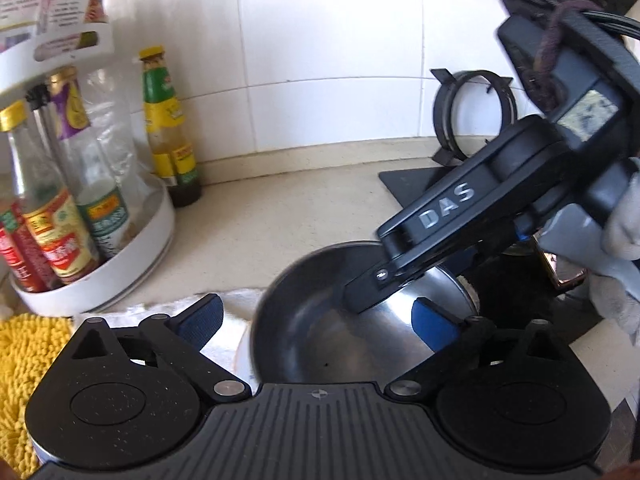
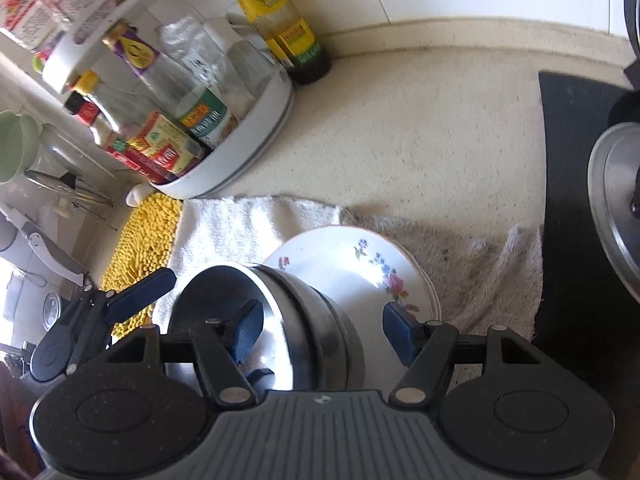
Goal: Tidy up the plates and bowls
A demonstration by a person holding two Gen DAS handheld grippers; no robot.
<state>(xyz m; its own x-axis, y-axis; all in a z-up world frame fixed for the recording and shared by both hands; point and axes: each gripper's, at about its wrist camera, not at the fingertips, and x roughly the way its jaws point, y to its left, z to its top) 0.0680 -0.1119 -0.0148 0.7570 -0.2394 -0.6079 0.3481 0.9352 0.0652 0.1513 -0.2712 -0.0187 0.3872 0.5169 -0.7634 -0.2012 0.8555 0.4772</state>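
A steel bowl (image 1: 344, 328) is seen tilted on a stack of floral plates (image 2: 360, 264), which lie on a white towel (image 2: 240, 220) spread over the beige surface (image 2: 400, 140). In the right wrist view the bowl (image 2: 280, 320) is tipped on its side, its opening turned to the left, and it appears to consist of two nested bowls, though this cannot be confirmed.

The right hand-held gripper (image 2: 320, 326) is held wide open, with the bowl's rim standing between its blue pads (image 2: 400, 332); one pad lies inside the bowl and the other outside, over the plates. Neither pad is seen pressing on the rim. In the left wrist view the same gripper (image 1: 372, 296) is seen reaching down from the right, its tip at the bowl's far rim.

The left hand-held gripper (image 1: 320, 318) is also spread wide, the bowl lying between and just beyond its pads (image 1: 436, 320); nothing is gripped by it.

A yellow mat (image 2: 140, 248) is laid beside the towel on the left. A white turntable rack (image 2: 240, 152) of sauce bottles is set behind, with a green-capped bottle (image 2: 280, 20) standing just beside it against the tiled wall. A black stove (image 2: 580, 200) with a steel lid (image 2: 616, 208) is seen at the right.
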